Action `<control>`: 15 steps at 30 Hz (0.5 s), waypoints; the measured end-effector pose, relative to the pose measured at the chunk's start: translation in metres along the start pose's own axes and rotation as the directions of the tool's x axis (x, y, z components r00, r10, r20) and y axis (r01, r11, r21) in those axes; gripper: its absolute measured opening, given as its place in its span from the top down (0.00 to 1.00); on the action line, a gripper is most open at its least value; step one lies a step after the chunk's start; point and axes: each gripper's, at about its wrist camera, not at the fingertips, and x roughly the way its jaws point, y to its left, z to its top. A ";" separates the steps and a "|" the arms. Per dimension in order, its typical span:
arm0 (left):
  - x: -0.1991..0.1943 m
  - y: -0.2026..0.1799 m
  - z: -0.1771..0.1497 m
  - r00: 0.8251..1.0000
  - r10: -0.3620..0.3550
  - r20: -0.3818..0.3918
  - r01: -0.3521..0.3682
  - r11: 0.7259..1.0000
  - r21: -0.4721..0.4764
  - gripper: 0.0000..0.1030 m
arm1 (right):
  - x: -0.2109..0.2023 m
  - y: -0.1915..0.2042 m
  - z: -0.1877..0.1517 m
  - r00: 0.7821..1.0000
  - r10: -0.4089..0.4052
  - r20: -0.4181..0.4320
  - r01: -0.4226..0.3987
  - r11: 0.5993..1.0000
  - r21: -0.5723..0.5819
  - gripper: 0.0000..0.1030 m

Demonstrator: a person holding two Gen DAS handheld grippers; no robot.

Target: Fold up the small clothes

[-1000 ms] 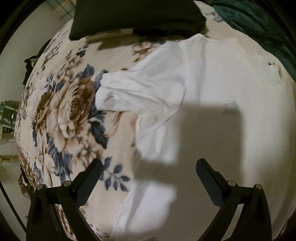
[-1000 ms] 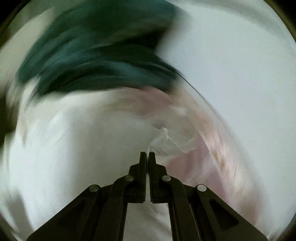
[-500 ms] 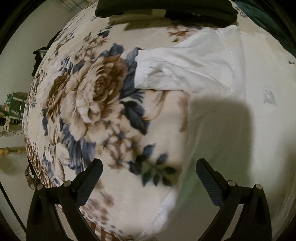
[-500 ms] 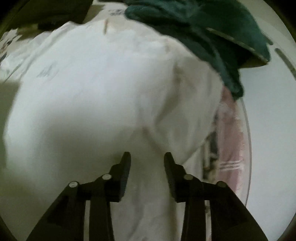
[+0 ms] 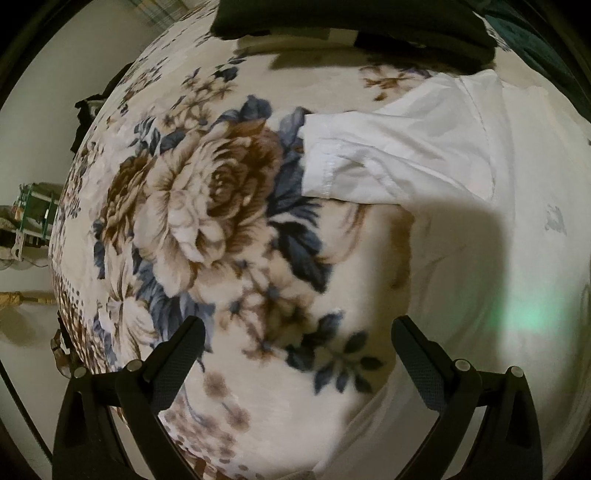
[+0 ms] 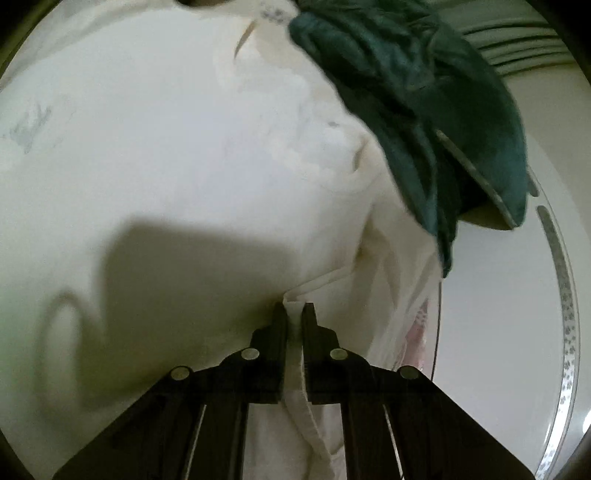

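Note:
A white shirt lies spread on a floral blanket, its short sleeve pointing left in the left wrist view. My left gripper hangs open above the blanket, just left of the shirt's side edge, with nothing between its fingers. In the right wrist view the white shirt fills most of the picture. My right gripper is closing its jaws on a hemmed fold of the shirt's edge, and the pads pinch the fabric.
A black cushion-like item lies at the far end of the blanket. A dark green cloth sits bunched beside the shirt. Pink fabric shows beneath the shirt's edge. A pale curved rim with a printed pattern is at the right.
My left gripper slid left, off the shirt and over the floral blanket. My right gripper rolled, opened, dropped to the shirt's edge and closed on a fold of it.

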 end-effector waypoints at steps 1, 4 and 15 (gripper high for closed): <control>0.001 0.002 0.000 1.000 0.002 -0.003 -0.002 1.000 -0.004 0.00 | -0.005 0.001 -0.003 1.000 -0.012 0.028 0.012 1.000 -0.006 0.93; 0.002 0.006 -0.002 1.000 0.001 -0.004 -0.001 1.000 -0.017 0.00 | -0.028 0.012 -0.015 0.993 -0.011 0.118 0.019 0.997 -0.073 0.94; 0.001 0.015 -0.005 1.000 0.002 -0.003 -0.002 0.999 -0.035 0.00 | -0.083 0.051 -0.062 0.968 0.094 0.232 -0.037 0.970 -0.239 0.94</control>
